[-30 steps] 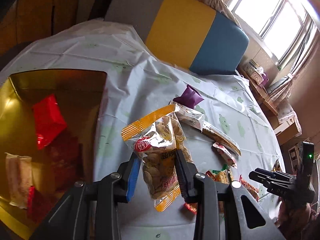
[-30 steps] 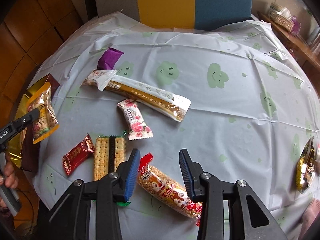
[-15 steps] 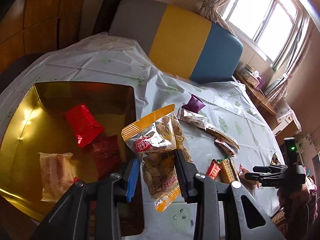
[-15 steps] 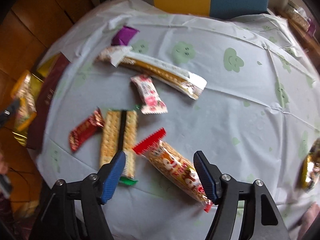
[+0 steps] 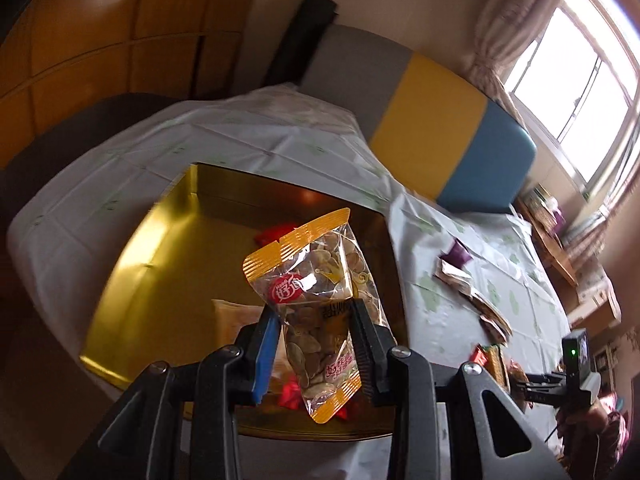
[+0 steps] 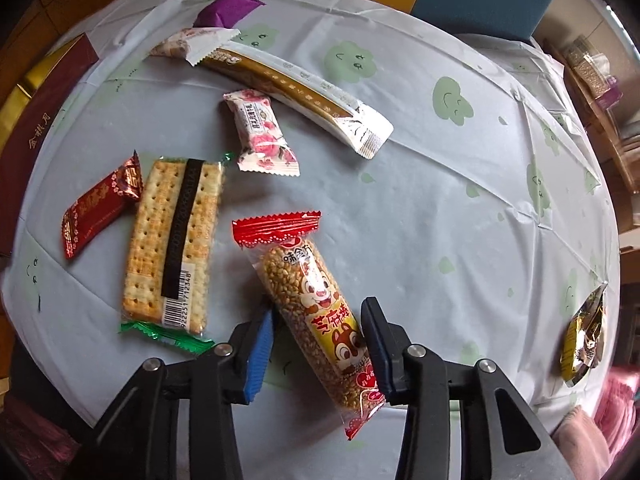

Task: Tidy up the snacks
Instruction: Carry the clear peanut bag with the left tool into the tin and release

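My left gripper (image 5: 314,350) is shut on a clear seed packet with orange ends (image 5: 316,300) and holds it above the gold box (image 5: 152,264). The box holds a red packet (image 5: 276,236) and a pale packet (image 5: 236,320). My right gripper (image 6: 316,354) is open, with its fingers on either side of a puffed-grain bar with a red end (image 6: 316,308) that lies on the table. The right gripper also shows far right in the left wrist view (image 5: 532,384).
On the tablecloth (image 6: 440,200) lie a cracker pack (image 6: 176,244), a dark red candy (image 6: 100,210), a floral candy (image 6: 260,134), a long brown stick pack (image 6: 296,92), a white packet (image 6: 192,42), a purple packet (image 6: 224,10) and a gold packet (image 6: 584,334) at the right edge. A sofa (image 5: 440,120) stands behind.
My left gripper has carried the seed packet leftward from over the table to over the gold box. My right gripper has opened wider and come down around the puffed-grain bar.
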{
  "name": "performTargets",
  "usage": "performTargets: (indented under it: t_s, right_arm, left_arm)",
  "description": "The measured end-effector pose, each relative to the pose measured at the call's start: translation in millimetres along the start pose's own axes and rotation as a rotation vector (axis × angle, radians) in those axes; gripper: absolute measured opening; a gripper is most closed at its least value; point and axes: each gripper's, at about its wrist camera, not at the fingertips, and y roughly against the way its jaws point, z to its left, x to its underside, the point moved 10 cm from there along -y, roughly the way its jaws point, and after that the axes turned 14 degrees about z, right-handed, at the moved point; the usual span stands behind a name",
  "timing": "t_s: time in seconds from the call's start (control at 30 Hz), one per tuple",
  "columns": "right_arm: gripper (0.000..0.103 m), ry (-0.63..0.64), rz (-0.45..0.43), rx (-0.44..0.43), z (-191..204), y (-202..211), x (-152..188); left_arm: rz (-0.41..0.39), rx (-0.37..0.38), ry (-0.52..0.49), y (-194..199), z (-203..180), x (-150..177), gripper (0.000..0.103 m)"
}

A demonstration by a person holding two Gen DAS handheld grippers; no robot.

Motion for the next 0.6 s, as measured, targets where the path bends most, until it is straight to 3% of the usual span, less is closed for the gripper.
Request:
performTargets:
  t_s: [0.13, 0.3, 0.6]
  right_arm:
    - [0.046, -0.027, 0.007, -0.037, -2.0, -2.8, 1.6]
    - [0.043, 0.0, -0.006, 0.004, -3.7, 0.1, 0.2]
    - [0.04, 0.027, -0.023, 0.032, 4.8, 2.1, 5.2]
  left_arm:
    - [-0.033, -0.039, 0.034, 15.5, 27.3, -3.4, 0.035]
    - [-0.031, -0.094, 0.049, 16.8, 45.0, -6.8, 0.035]
    - [-0.005, -0.133, -0.029, -19.9, 17.3, -28.3, 0.036]
